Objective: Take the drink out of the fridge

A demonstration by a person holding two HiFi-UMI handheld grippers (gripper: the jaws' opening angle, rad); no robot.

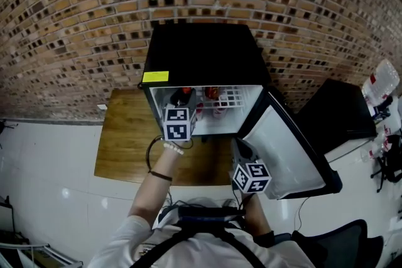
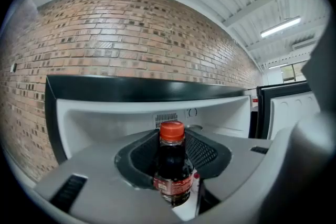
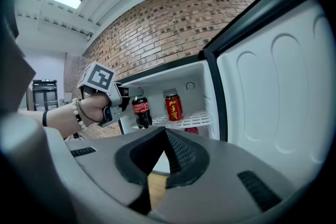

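Cola bottle [image 2: 171, 162] clamped upright in the left gripper [image 2: 176, 157], at the fridge [image 1: 201, 53] opening.
Pads press both its sides, orange cap on top. A red can [image 3: 174, 106] stands further in on the wire shelf [image 3: 194, 120]; the door [image 3: 273, 102] hangs open. Right gripper [image 3: 165, 136]: jaws together, empty. Bottle base hidden.

Bottle [image 2: 171, 165] base hidden behind jaws, red item [image 3: 192, 130] under shelf [image 3: 193, 118], perhaps a can, half hidden.

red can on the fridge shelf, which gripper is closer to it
Left. The left gripper is at the fridge opening, shut on the cola bottle, just beside the red can. The right gripper sits outside by the open door, holding nothing.
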